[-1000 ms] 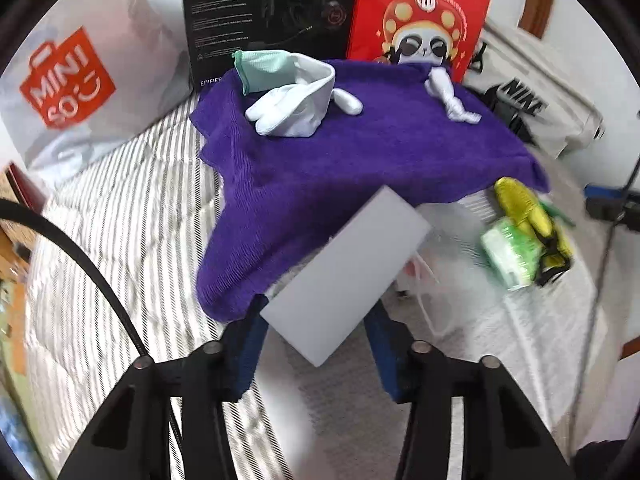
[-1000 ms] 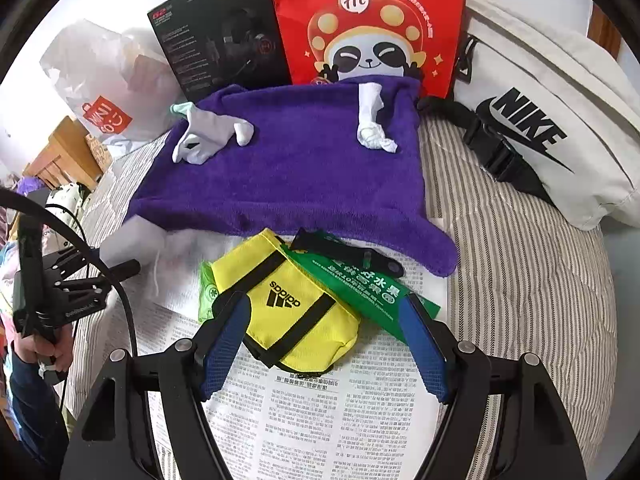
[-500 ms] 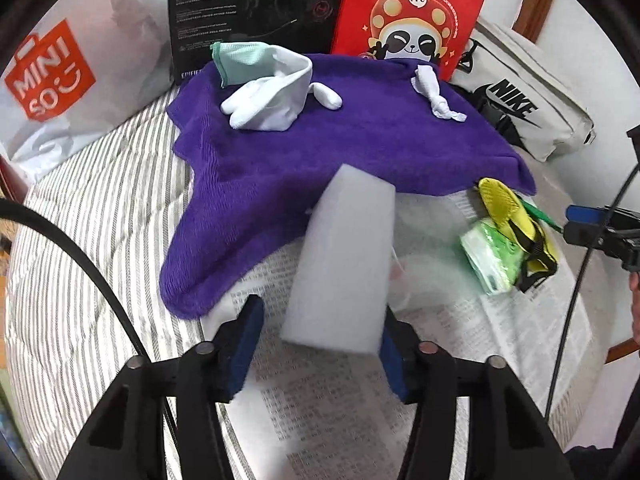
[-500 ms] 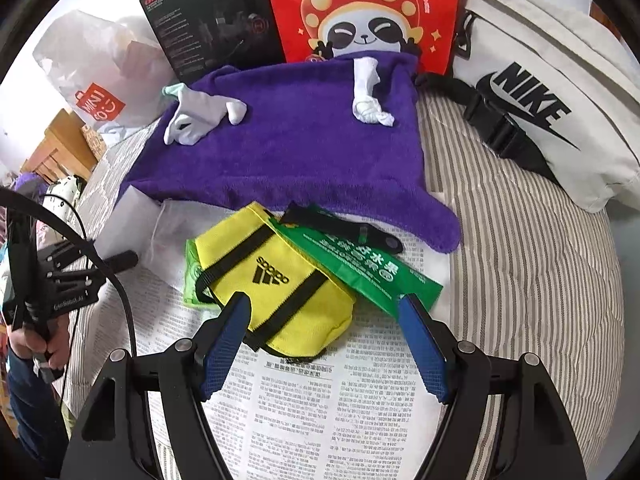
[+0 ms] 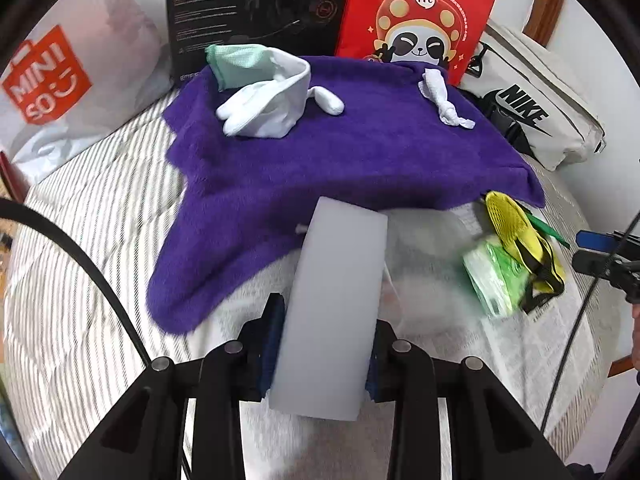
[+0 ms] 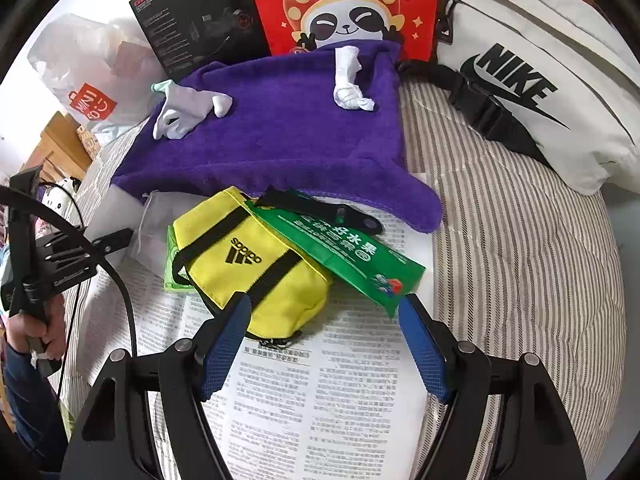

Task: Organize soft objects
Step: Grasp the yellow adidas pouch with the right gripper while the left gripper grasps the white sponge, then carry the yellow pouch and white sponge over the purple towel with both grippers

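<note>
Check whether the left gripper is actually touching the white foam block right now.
Touching. The left wrist view shows the left gripper shut on the white foam block, both blue pads pressed against its sides.

Purple towel, white gloves, pale grey foam block, yellow-black Adidas pouch, green bag, grey-white striped bedding, red panda box.

White rectangular foam sponge block, clamped in left gripper, rotated from diagonal tilt to near upright, long axis now along fingers. Right gripper, jaws wide apart, advanced closer over yellow fabric pouch with black straps; left fingertip now overlapping pouch edge.
</note>
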The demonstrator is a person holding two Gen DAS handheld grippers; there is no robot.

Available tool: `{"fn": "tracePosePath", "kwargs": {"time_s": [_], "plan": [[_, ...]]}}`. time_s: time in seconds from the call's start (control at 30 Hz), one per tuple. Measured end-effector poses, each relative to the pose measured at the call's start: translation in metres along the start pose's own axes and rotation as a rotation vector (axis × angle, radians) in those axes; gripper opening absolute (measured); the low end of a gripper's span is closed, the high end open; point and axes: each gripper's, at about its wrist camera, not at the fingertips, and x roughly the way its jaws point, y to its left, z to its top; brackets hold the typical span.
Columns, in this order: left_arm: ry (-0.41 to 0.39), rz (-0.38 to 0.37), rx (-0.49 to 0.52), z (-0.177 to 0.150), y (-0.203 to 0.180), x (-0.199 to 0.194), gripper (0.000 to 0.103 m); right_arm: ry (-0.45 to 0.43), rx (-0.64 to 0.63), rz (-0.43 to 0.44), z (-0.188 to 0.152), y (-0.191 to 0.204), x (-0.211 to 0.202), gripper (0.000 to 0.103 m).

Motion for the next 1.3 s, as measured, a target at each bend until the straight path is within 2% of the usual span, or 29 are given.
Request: {"fn": "tracePosePath", "kwargs": {"time_s": [0.13, 0.3, 0.4, 0.53, 0.77, 1.03, 1.1, 1.3], "plan": [[0.019, 0.001, -0.037, -0.014, 0.002, -0.013, 0.032, -0.007, -0.018, 0.044, -0.007, 0.004, 0.001, 0.076], [0.036, -0.021, -0.078, -0.032, 0.001, -0.012, 0.033, 0.011, -0.112, 0.074, -0.019, 0.030, 0.014, 0.076], [0.024, -0.010, -0.078, -0.036, -0.002, -0.013, 0.033, 0.026, -0.148, 0.051, -0.019, 0.041, 0.027, 0.076], [0.023, -0.024, -0.092, -0.038, 0.000, -0.015, 0.033, 0.038, -0.130, 0.014, -0.009, 0.040, 0.043, 0.076], [0.022, -0.034, -0.090, -0.041, 0.000, -0.017, 0.033, 0.018, -0.181, 0.020, 0.008, 0.046, 0.057, 0.075], [0.015, -0.038, -0.089, -0.042, 0.000, -0.018, 0.033, 0.014, -0.191, 0.125, -0.004, 0.045, 0.039, 0.061], [0.015, -0.043, -0.093, -0.042, 0.001, -0.018, 0.033, 0.022, -0.169, 0.153, -0.011, 0.039, 0.031, 0.061], [0.004, -0.056, -0.116, -0.044, 0.003, -0.019, 0.033, 0.011, -0.100, 0.130, -0.026, 0.016, 0.020, 0.060]]}}
